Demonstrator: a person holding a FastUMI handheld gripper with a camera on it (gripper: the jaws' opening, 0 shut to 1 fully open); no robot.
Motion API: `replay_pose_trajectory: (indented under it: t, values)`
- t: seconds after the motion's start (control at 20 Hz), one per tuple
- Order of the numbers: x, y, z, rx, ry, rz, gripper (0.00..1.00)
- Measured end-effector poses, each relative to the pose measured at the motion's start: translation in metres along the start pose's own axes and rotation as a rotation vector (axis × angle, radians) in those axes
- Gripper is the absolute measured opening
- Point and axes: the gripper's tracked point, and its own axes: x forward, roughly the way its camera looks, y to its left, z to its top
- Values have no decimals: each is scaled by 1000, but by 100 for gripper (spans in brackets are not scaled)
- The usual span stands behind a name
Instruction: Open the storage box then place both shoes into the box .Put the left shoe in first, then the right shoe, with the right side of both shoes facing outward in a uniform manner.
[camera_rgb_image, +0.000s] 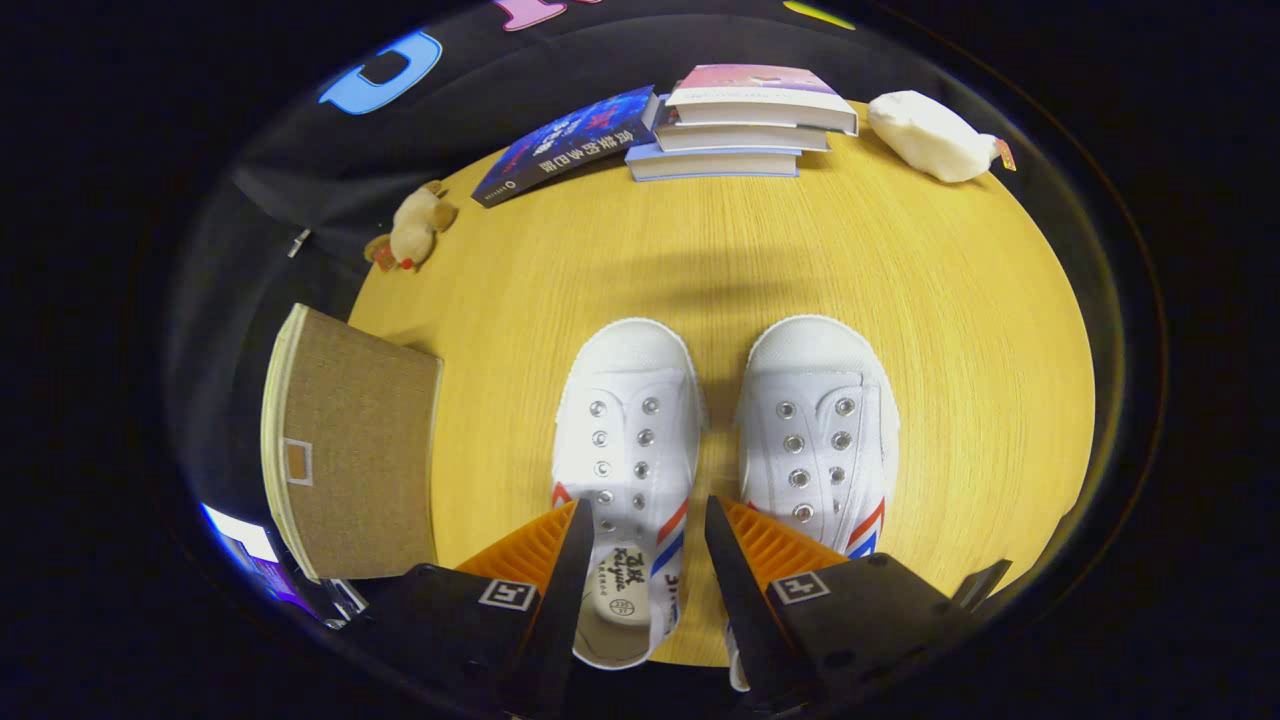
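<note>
Two white canvas shoes with red and blue side stripes lie side by side on the wooden table (850, 260), toes pointing away from me. The left shoe (630, 440) runs back between my fingers, its heel opening under the gap. The right shoe (822, 430) lies just beyond my right finger. My gripper (645, 515) hangs above the left shoe's rear part, open, with the fingers apart and not pressing on it. A brown fabric storage box (350, 450) with its lid down stands to the left of the shoes, at the table's edge.
A stack of books (745, 125) and a dark blue book (570, 145) lie at the far side of the table. A small plush toy (415, 228) sits far left, and a white plush (930, 135) far right. Bare tabletop lies beyond the shoes' toes.
</note>
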Motion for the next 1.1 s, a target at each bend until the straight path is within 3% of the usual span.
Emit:
replay_pose_trajectory:
  t: [0.05, 0.15, 0.25, 0.3, 0.4, 0.8, 1.1]
  values:
    - [6, -4, -1, 6, 11, -15, 67]
    - [12, -2, -4, 26, 36, -17, 48]
    - [15, -12, -5, 11, 49, -66, 42]
    - [12, -10, -5, 15, 53, -58, 18]
    - [10, -10, -5, 14, 44, -37, 11]
    - [-42, 27, 6, 143, -10, 82, 8]
    - [-107, 109, 38, 130, -56, 197, 8]
